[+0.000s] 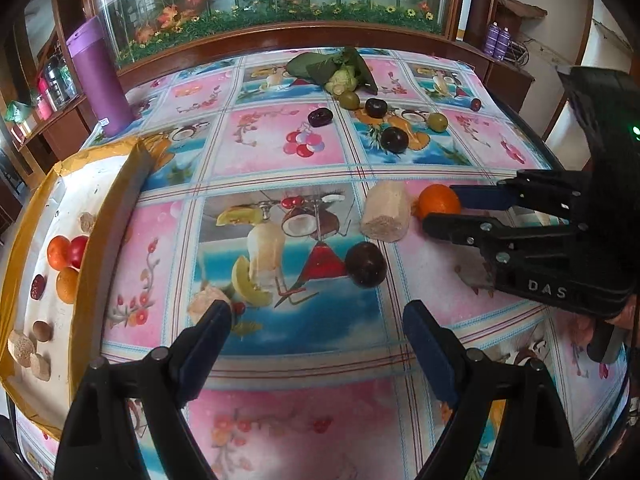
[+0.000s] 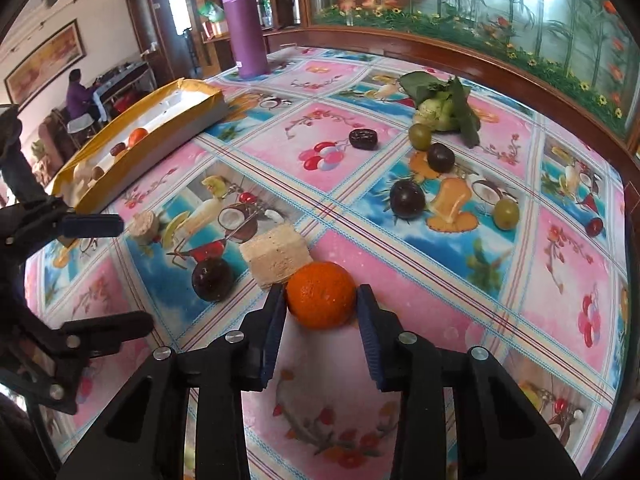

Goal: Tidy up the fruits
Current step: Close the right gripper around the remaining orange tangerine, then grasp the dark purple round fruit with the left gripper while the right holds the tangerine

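- The right gripper (image 2: 322,296) has its jaws drawn in around the orange (image 2: 321,295), a blue pad touching each side of it, low in the middle of the right wrist view; the fruit sits on the tablecloth (image 2: 460,292).
- The left gripper (image 1: 316,322) stands wide apart with nothing between its pads (only the printed cloth shows in the gap), at the bottom of the left wrist view.
- Just left of the orange lies a pale block (image 2: 276,260), touching or nearly touching it, and left of that a dark plum (image 2: 212,280).
- More plums and green fruits lie toward the upper right of the right wrist view, near a leafy bundle (image 2: 444,108).
- The tray (image 1: 108,216), gold-rimmed, sits at the left edge of the left wrist view and holds oranges, a red fruit and pale pieces.
- A purple flask (image 2: 244,28) stands upright at the top.
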A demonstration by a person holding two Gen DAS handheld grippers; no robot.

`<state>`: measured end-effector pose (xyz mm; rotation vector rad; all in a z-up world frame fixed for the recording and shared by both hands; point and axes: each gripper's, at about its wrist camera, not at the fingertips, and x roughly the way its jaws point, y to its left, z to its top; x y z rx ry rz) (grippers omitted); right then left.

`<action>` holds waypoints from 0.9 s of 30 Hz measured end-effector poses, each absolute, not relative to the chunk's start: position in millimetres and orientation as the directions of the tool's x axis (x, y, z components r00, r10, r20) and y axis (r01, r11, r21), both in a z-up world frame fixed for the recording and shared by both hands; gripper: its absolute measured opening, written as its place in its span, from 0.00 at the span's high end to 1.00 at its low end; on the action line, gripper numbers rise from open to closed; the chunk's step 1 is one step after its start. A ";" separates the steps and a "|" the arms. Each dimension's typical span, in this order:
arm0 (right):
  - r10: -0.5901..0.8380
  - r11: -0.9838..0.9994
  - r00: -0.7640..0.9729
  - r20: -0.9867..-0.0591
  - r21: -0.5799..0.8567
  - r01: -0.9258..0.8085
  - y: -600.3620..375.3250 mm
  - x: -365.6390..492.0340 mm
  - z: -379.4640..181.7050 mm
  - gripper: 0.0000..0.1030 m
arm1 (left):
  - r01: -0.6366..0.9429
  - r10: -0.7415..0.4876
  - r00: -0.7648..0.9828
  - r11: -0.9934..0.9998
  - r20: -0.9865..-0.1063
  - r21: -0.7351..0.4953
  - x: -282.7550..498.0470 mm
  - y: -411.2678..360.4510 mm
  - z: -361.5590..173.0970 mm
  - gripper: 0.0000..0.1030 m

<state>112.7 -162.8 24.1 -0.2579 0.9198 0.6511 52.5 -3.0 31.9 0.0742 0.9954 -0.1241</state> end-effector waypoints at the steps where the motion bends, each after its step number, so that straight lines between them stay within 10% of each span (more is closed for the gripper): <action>1: 0.415 0.786 0.437 -0.798 0.072 -0.614 -167.3 110.1 25.0 0.66 | 0.135 -0.070 0.542 0.991 -0.838 0.004 55.9 -5.1 30.8 0.13; 4: 0.417 0.809 0.443 -0.794 0.103 -0.578 -180.7 104.8 26.9 0.66 | 0.132 -0.083 0.535 0.991 -0.841 -0.014 67.2 -10.6 25.7 0.19; 11: 0.391 0.848 0.473 -0.789 0.109 -0.519 -201.7 88.1 32.1 0.66 | 0.168 -0.165 0.529 0.982 -0.833 -0.088 76.0 -18.3 17.1 0.76; 27: 0.316 0.898 0.584 -0.747 0.038 -0.438 -186.9 32.6 58.8 0.66 | 0.150 -0.186 0.562 0.981 -0.806 -0.122 18.9 23.5 41.0 0.76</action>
